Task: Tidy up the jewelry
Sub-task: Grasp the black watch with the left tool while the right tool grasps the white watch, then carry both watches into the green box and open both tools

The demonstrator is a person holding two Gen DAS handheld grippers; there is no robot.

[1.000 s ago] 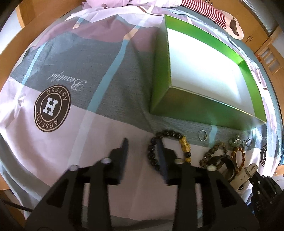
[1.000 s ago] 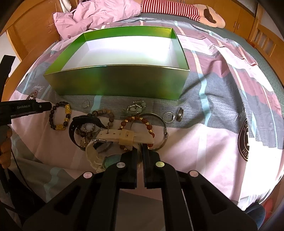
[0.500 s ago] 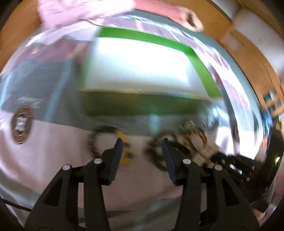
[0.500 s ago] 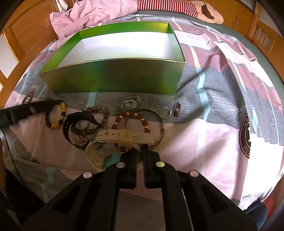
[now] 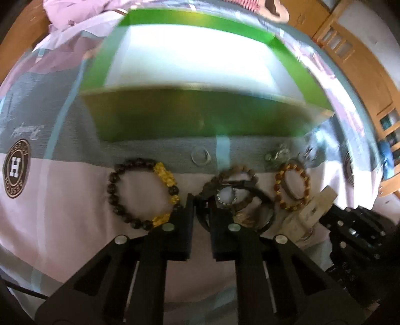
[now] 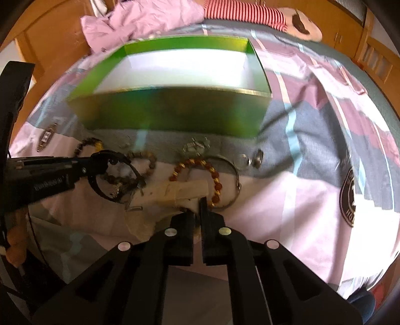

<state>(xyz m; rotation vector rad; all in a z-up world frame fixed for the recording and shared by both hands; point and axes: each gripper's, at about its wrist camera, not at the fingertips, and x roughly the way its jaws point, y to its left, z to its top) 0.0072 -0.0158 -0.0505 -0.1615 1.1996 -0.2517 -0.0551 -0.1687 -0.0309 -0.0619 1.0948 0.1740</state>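
Patchwork bedding carried the green box [image 5: 200, 117]. Before it, the left gripper [image 5: 200, 200] had swung over and narrowed its fingers around the black watch [image 5: 240, 200], starting a pickup. The right gripper [image 6: 200, 200] stayed shut, holding nothing.

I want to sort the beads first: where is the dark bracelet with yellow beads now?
In the left wrist view, the dark bracelet with yellow beads lies left of the left gripper, on the pink bedsheet before the green box.

I'm over a bed: patchwork duvet [image 6: 312, 190] (pink, grey, logo badges), crumpled pink blanket [image 6: 140, 22] at the far edge, wooden wardrobes [image 5: 362, 62] to the right, bright daylight.
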